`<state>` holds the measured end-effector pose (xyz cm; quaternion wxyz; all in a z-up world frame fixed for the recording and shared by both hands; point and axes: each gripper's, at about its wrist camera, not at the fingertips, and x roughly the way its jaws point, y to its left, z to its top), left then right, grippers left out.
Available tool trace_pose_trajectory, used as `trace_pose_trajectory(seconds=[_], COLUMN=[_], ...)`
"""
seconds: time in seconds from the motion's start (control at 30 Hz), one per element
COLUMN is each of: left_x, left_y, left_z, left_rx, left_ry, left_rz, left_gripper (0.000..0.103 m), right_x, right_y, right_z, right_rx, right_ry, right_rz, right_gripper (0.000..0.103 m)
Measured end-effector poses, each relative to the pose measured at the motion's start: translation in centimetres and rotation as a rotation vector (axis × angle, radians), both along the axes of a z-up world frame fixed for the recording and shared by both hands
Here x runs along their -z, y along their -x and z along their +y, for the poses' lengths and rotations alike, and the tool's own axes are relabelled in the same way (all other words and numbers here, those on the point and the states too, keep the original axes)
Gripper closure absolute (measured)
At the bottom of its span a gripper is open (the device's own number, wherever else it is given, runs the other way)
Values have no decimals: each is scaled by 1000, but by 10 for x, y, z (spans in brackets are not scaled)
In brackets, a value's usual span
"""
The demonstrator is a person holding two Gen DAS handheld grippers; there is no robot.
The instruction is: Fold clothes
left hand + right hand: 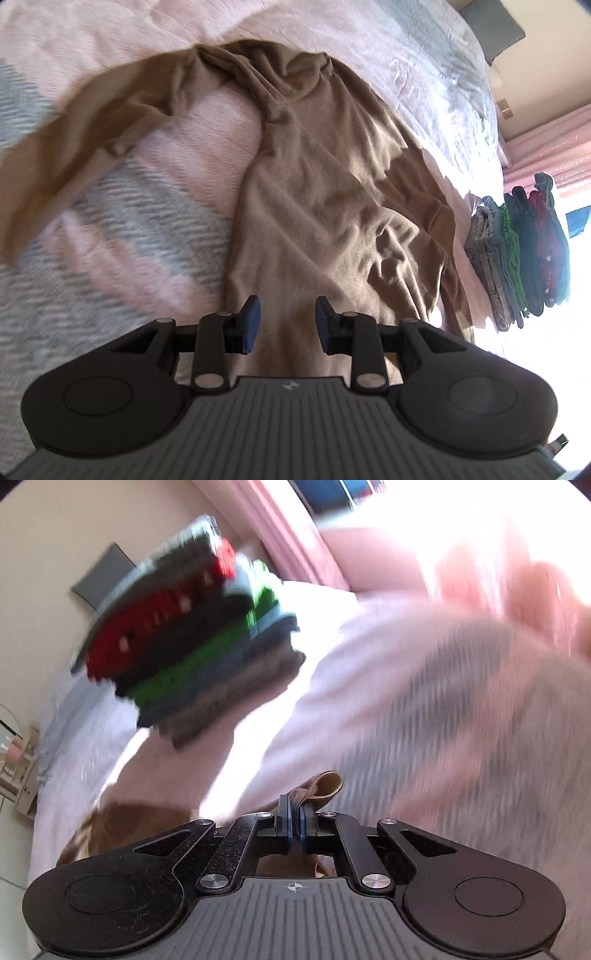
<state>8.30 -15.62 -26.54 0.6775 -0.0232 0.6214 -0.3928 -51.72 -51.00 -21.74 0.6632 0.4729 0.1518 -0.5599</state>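
Bedroom, bed under pink/grey striped blanket, strong sun from the window side. 1 brown shirt spread on the blanket, rumpled, not lying as a neat fold. Stack of folded clothes on the bed's right part in left wrist view, well apart from the shirt's main panel.

Left gripper: jaws wide, nothing between the pads, hovering over the near end of the brown shirt. Contact with cloth: cannot tell.

Right gripper: pinched tight on a bunched brown edge, a loop of cloth poking out past the pads. More brown cloth trailing down-left under the tool. View motion-blurred, so which edge of the shirt: cannot tell. Stack of folded clothes far-left of that gripper.

Key geometry, left wrist view: long axis of the main panel running near-to-far, straight out from the left gripper, then bending left at the far end into a sleeve-like strip that sweeps back toward the near left and looks partly lifted and blurred. Left gripper nearer to the near hem; right one already loaded.

Judgement: mid-fold or mid-spread, either fits. Next grab for the left tool likely the near edge directly under it, jaws aligned across the long axis. Risk: wrinkles mid-panel getting trapped in a fold.
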Motion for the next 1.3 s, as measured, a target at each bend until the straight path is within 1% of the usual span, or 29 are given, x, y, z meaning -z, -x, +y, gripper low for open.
trace_pose_trajectory(seconds=[0.07, 0.17, 0.2, 0.23, 0.27, 0.3, 0.33, 0.37, 0.4, 0.43, 0.47, 0.5, 0.57, 0.67, 0.73, 0.8, 0.83, 0.87, 0.9, 0.93, 1.0, 1.1, 1.23, 1.3], left_x=[-1, 4, 6, 8, 10, 11, 12, 13, 13, 14, 15, 17, 22, 34, 43, 52, 56, 60, 63, 64, 53, 21, -17, -25], left_y=[1, 3, 3, 4, 4, 4, 4, 4, 5, 5, 6, 8, 11, 16, 19, 21, 22, 23, 23, 22, 18, 6, -10, -11], left_z=[13, 30, 35, 40, 45, 50, 55, 60, 64, 68, 71, 74, 79, 82, 83, 84, 85, 85, 85, 86, 90, 104, 119, 122], left_rx=[-13, -42, -52, -60, -66, -71, -76, -81, -87, -93, -100, -107, -122, -155, -181, -205, -214, -217, -215, -212, -190, -135, -56, -14], left_ry=[-8, -29, -36, -43, -50, -51, -46, -42, -39, -37, -35, -29, -15, 22, 52, 81, 94, 101, 103, 106, 124, 152, 135, 118], left_rz=[-3, 8, 13, 18, 24, 29, 34, 39, 45, 52, 63, 76, 106, 178, 236, 287, 315, 336, 351, 363, 346, 277, 197, 175], left_gripper=[77, 77, 77, 77, 77, 77, 77, 75, 74, 73, 73, 72, 70, 65, 65, 66, 68, 75, 94, 102, 102, 102, 102, 102], right_x=[-19, 2, 14, 27, 36, 33, 30, 26, 17, 10, 8, 7, 21, 50, 70, 88, 97, 105, 109, 110, 95, 73, 43, 28], right_y=[3, 9, 6, 2, -1, -6, -10, -15, -19, -25, -32, -41, -66, -115, -145, -158, -164, -169, -173, -175, -168, -158, -145, -139], right_z=[-13, -35, -39, -43, -44, -34, -25, -15, -1, 13, 25, 37, 55, 73, 83, 84, 85, 85, 87, 89, 97, 109, 125, 133], right_rx=[-25, -27, -37, -46, -52, -40, -29, -22, -30, -48, -98, -156, -327, -529, -652, -643, -630, -621, -627, -631, -631, -630, -630, -630], right_ry=[78, 2, -59, -120, -162, -137, -112, -85, -47, -21, -40, -65, -160, -230, -275, -317, -340, -366, -405, -436, -440, -446, -455, -459], right_rz=[65, 135, 157, 178, 198, 212, 225, 234, 223, 202, 140, 74, -77, -113, -136, -171, -192, -211, -226, -237, -242, -249, -257, -262], right_gripper=[101, 100, 100, 99, 93, 74, 45, 31, 26, 26, 26, 26, 26, 26, 26, 26, 35, 51, 97, 100, 100, 101, 101, 101])
